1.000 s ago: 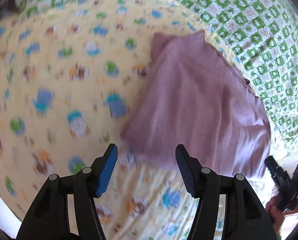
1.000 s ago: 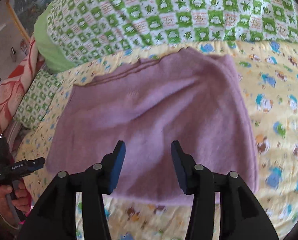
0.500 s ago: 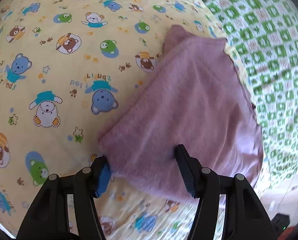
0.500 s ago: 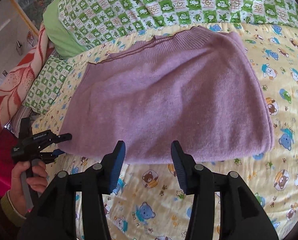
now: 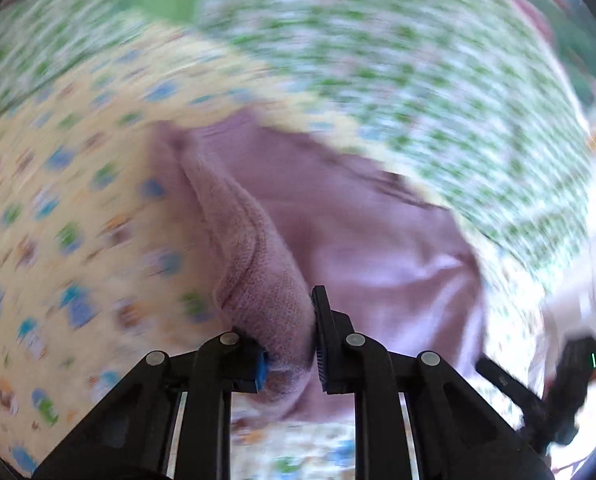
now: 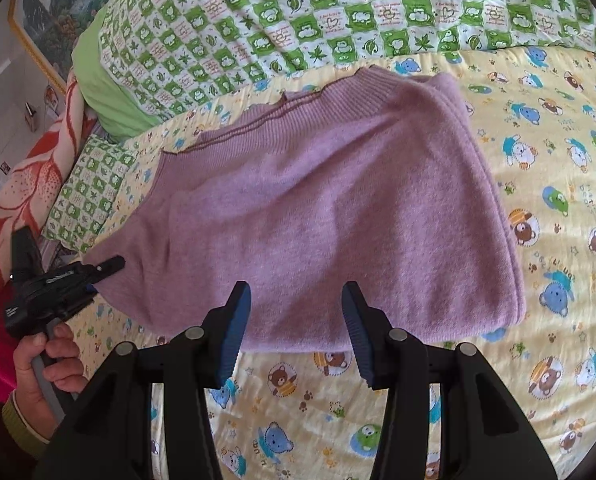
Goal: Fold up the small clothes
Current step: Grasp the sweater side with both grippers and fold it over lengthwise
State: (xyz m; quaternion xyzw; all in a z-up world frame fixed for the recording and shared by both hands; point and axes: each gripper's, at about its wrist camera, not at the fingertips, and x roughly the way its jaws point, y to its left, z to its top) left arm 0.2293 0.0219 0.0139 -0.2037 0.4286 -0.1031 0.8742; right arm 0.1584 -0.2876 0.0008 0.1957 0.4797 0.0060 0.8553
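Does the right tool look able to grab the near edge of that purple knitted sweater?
Probably yes: the right tool hangs open just above the purple knitted sweater's near edge, nothing between them.

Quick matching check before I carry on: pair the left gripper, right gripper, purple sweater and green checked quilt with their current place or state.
1 left gripper
2 right gripper
3 purple sweater
4 green checked quilt

A open, nothing between its fingers
B bunched along the far side of the bed
C shut on a sweater corner
D lying on the yellow bear-print sheet

Pairs: 1-C, 2-A, 3-D, 4-B
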